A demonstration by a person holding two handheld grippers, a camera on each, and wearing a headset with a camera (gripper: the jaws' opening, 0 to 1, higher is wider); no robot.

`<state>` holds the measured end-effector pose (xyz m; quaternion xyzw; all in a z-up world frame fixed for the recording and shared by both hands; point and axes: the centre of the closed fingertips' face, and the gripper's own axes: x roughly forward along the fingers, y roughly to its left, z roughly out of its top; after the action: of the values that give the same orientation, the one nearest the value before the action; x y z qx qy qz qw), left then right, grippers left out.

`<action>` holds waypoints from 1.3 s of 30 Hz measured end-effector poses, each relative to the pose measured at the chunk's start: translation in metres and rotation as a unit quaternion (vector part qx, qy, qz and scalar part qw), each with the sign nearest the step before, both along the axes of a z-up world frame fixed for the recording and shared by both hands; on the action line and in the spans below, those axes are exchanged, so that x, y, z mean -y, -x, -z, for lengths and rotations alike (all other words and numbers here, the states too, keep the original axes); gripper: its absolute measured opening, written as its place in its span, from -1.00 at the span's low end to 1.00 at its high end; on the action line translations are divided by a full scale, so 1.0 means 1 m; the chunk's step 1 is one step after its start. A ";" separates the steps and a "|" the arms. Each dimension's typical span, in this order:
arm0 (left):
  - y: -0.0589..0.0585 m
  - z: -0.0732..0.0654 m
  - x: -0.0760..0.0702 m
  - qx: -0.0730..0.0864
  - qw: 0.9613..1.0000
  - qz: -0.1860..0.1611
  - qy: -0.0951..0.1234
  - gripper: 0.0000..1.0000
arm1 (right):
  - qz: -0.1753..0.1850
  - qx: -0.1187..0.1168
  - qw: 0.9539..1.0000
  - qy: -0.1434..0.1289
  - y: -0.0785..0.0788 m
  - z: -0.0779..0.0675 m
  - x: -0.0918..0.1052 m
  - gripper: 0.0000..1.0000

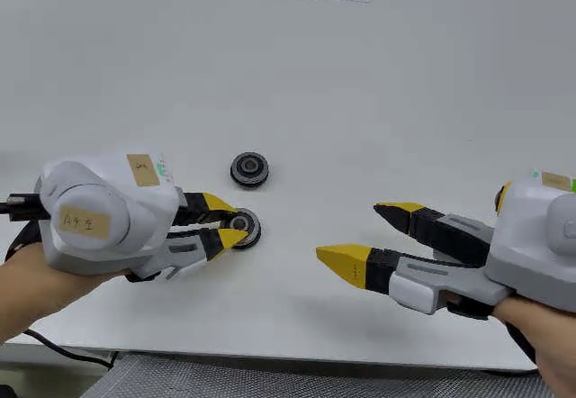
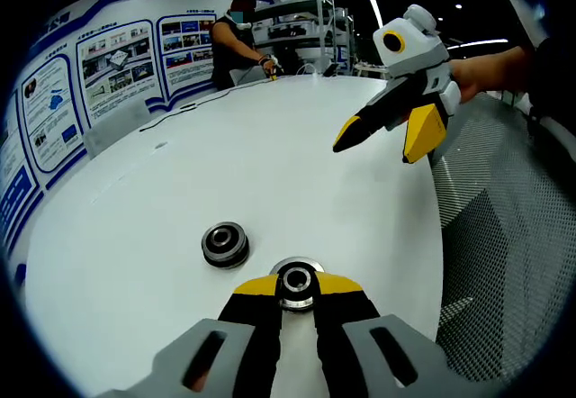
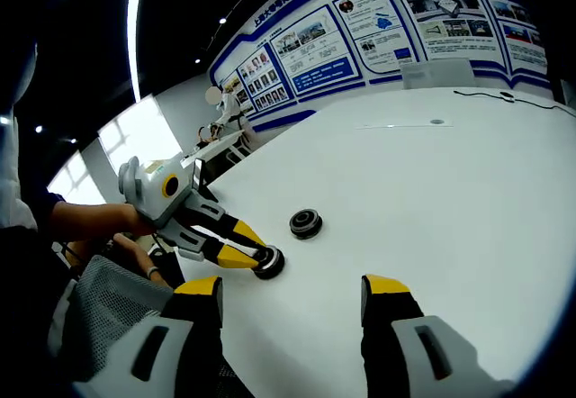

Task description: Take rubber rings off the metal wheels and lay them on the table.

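The left gripper (image 1: 230, 221) has its jaws nearly together, pinching the near wheel (image 1: 247, 227) between the two yellow tips; in the left gripper view the wheel sits right at the tips, flat on the table (image 1: 297, 101), with a tip pressed to each side. That grip looks meant to pin the wheel down so it cannot roll or slide while its tyre is worked loose. The dark rubber ring (image 1: 256, 219) appears to be on the wheel, so the peeling is not yet done. The right gripper (image 1: 371, 234) has its jaws spread wide and holds nothing. It stands well apart from the pinned wheel and points toward it, so the wheel lies ahead of its open tips. That wide opening suits a reach for the ring's edge once this gripper closes in, with one tip hooking the rubber while the left one braces the metal. The far wheel (image 1: 249, 169) lies just beyond the left jaws, off to one side of the tips, untouched and apparently with its own ring on. It is probably waiting its turn. I can see no loose ring lying on the table.
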<state>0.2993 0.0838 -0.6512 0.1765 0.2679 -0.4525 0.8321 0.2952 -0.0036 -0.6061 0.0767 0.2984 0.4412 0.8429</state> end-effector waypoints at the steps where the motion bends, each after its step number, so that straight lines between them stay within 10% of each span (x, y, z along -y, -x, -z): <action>1: 0.000 0.000 0.000 0.001 1.000 0.001 -0.001 -0.73 | -0.001 0.000 1.000 -0.002 0.000 0.000 -0.002 0.26; 13: 0.001 -0.001 0.001 -0.003 1.000 0.010 -0.009 -0.74 | 0.006 -0.034 0.997 -0.068 -0.007 -0.013 -0.022 0.20; 19: 0.001 -0.001 0.001 -0.005 1.000 0.012 -0.011 -0.74 | 0.025 -0.083 0.986 -0.141 -0.017 -0.022 -0.034 0.14; 28: 0.002 0.000 0.001 -0.005 1.000 0.012 -0.013 -0.74 | 0.031 -0.136 0.975 -0.171 -0.022 -0.018 -0.047 0.02; 34: 0.002 0.000 0.001 -0.005 1.000 0.015 -0.014 -0.74 | 0.056 -0.205 0.952 -0.219 -0.023 -0.014 -0.058 0.00; 39: 0.002 0.000 0.001 -0.006 1.000 0.016 -0.015 -0.74 | 0.065 -0.212 0.950 -0.218 -0.027 -0.008 -0.060 0.01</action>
<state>0.2970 0.0831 -0.6512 0.1912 0.2765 -0.4629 0.8202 0.3220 0.0561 -0.5980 0.3693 0.3613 0.4128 0.7501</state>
